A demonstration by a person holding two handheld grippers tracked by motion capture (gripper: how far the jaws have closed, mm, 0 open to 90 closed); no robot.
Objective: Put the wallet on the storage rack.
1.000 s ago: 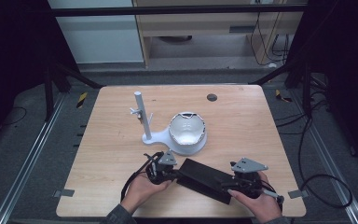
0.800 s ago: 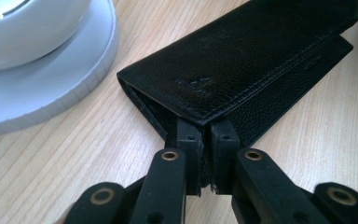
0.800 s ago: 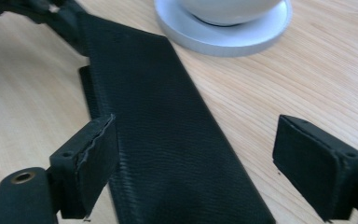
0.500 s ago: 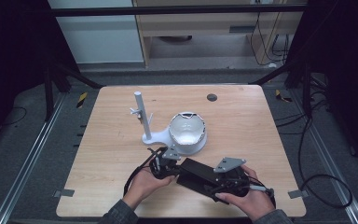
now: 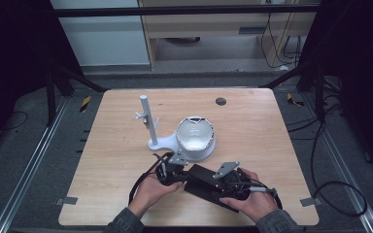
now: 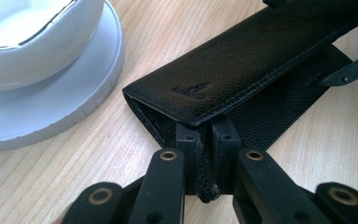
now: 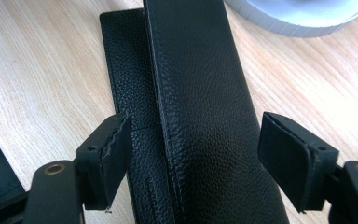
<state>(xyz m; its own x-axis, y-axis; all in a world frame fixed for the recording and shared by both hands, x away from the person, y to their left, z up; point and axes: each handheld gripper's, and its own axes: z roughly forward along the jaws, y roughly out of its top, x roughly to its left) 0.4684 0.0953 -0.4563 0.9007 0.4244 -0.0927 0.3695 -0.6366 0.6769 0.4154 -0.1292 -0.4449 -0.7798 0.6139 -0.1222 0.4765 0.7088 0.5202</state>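
A long black leather case (image 5: pixel 205 182) lies on the wooden table (image 5: pixel 111 165) near its front edge. My left gripper (image 5: pixel 174 174) is shut on a flap at the case's (image 6: pixel 242 70) left end, the pads (image 6: pixel 189 140) pinching the leather. At the other end my right gripper (image 5: pixel 226 183) straddles the case (image 7: pixel 200 102). Its jaws have just been closing, and its pads (image 7: pixel 109 154) stand apart from the leather on both sides.
A white bowl-shaped dish (image 5: pixel 195 136) on a round white base (image 6: pixel 70 107) sits just behind the case. A white upright post (image 5: pixel 146 116) rises from that base. A small dark disc (image 5: pixel 220 101) lies near the table's far edge.
My right gripper has moved left along the case toward the left gripper, and its jaws have narrowed a little. The left gripper has held still.
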